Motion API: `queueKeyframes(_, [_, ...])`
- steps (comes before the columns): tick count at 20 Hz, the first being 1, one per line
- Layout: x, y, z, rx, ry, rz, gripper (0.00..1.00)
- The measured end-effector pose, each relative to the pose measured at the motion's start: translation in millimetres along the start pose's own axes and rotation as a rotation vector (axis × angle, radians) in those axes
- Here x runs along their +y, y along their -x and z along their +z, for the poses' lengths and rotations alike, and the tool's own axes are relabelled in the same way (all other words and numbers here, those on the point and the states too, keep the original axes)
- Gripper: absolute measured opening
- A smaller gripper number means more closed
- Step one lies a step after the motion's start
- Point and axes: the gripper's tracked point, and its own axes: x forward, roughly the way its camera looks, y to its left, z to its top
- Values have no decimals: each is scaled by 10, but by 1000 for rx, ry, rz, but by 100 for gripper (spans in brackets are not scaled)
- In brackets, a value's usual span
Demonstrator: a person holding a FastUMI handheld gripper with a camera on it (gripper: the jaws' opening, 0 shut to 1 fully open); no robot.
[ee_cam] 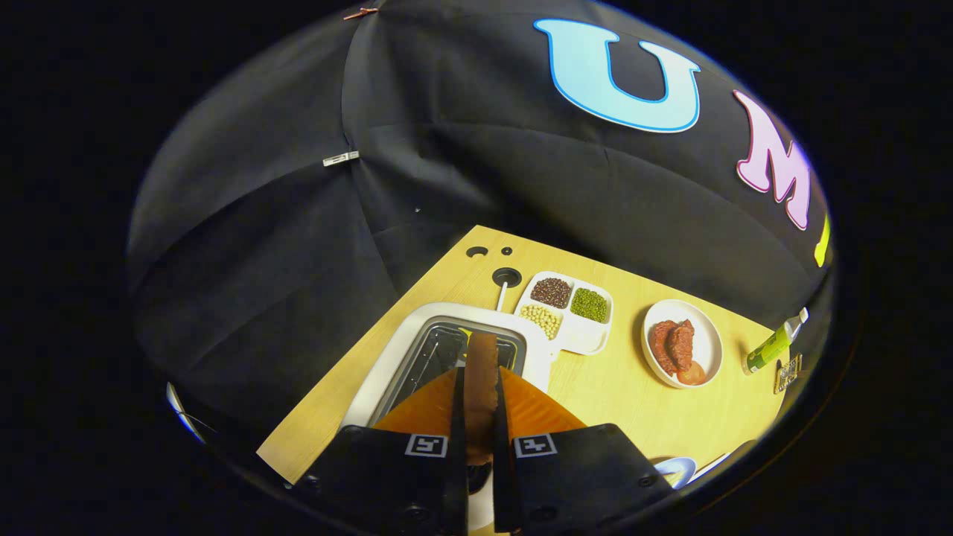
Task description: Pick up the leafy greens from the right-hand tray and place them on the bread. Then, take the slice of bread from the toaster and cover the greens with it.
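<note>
While the slice of bread [482, 376] stands edge-on between the fingers, the gripper [480, 417] is closed to a narrow gap on it, both fingers pressing its flat faces, and holds it just above the toaster [406, 339]. The step in hand looks like the lift out of the slot, so the pull should go straight up along the slice (a tilt could catch the crust on the toaster's rim). Grip pressure should be firm but light, since toast crumbles. Beyond the toaster sits a divided dish [577, 339] of beans, and further to that side a plate [707, 339] of reddish food. The bread with greens is probably nearer than the toaster, hidden under the fingers
</note>
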Motion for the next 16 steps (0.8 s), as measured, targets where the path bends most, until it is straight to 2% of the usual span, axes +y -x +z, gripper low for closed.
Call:
queueKeyframes(11, [-80, 586, 434, -102, -36, 81, 15])
queueKeyframes(16, [-347, 911, 564, -140, -68, 88, 15])
